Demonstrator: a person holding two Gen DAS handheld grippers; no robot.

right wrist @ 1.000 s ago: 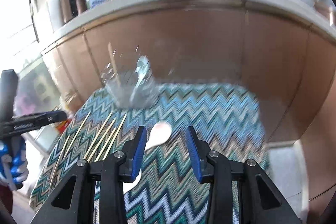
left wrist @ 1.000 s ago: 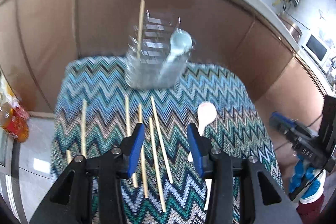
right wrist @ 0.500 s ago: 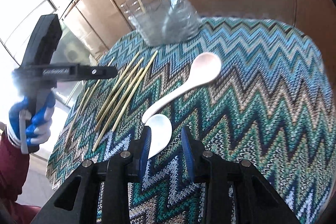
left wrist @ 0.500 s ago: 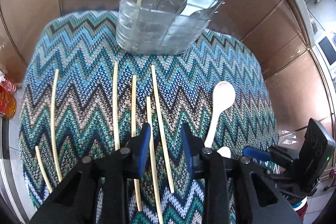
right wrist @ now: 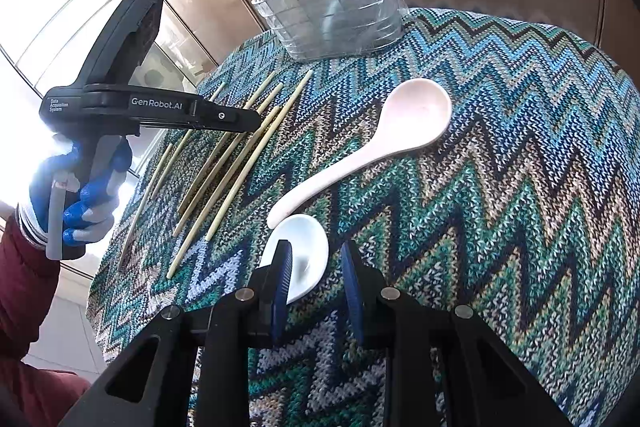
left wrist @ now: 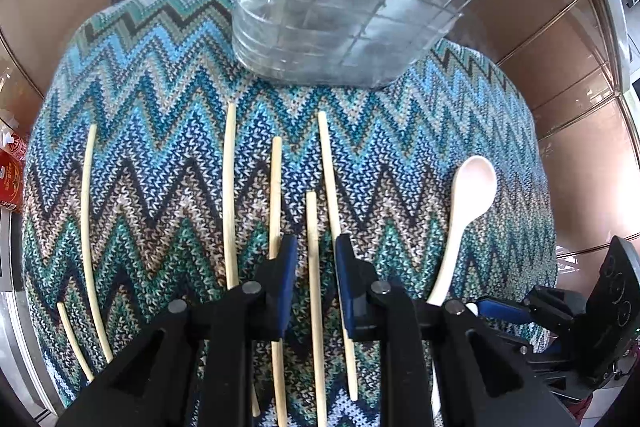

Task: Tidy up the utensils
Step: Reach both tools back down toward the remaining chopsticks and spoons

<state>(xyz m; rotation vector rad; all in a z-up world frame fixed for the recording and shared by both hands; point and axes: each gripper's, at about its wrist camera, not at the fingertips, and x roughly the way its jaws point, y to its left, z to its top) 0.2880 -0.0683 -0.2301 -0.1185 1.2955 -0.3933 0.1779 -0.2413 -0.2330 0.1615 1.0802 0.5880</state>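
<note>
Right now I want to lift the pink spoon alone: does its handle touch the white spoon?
Cannot tell. In the right wrist view the pink spoon's handle tip meets the white spoon's rim with no visible gap, but that could be mere overlap.

My left wrist camera looks steeply down, close over the zigzag cloth (left wrist: 160, 131). My right looks lower, from the side. Both share the wire caddy (left wrist: 332, 27) (right wrist: 332, 15).
</note>
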